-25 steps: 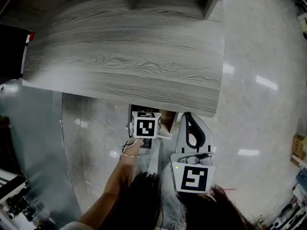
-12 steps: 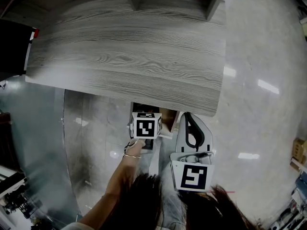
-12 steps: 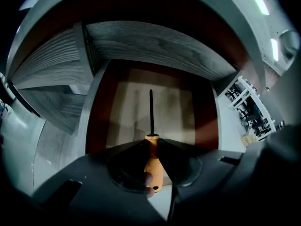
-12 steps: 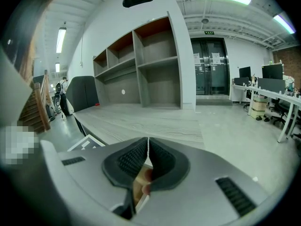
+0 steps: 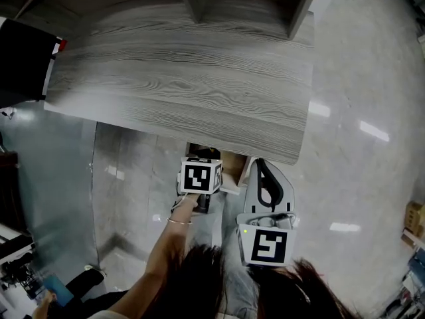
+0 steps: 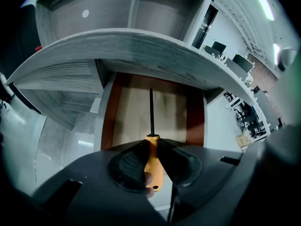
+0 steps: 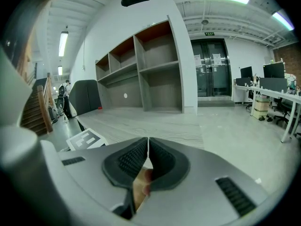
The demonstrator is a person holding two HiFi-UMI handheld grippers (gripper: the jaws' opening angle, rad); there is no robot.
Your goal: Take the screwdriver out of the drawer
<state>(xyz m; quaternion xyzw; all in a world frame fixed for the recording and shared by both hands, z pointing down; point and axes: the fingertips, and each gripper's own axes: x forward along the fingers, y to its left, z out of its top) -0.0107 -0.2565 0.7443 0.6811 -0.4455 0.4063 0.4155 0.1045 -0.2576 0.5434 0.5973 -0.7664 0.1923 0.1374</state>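
A screwdriver (image 6: 153, 160) with an orange handle and a thin black shaft is clamped by its handle between the pads of my left gripper (image 6: 151, 142). Its shaft points out over the pale bottom of the open drawer (image 6: 194, 121), which has brown side walls and sits under the grey wood tabletop (image 6: 141, 44). In the head view the left gripper (image 5: 201, 176) hangs over the drawer (image 5: 231, 167) at the tabletop's (image 5: 186, 92) near edge. My right gripper (image 5: 260, 165) is just right of it. Its pads (image 7: 162, 160) meet at the tips with nothing between them, so the right gripper (image 7: 148, 142) is shut.
Grey open shelving (image 7: 141, 74) stands at the back of the tabletop. A black object (image 5: 23, 65) sits at the table's left end. Polished floor (image 5: 358, 145) lies to the right, with desks and monitors (image 7: 268, 86) farther off.
My left gripper has lifted slightly at the drawer. The right gripper has stayed where it was. The head view has shifted a little.
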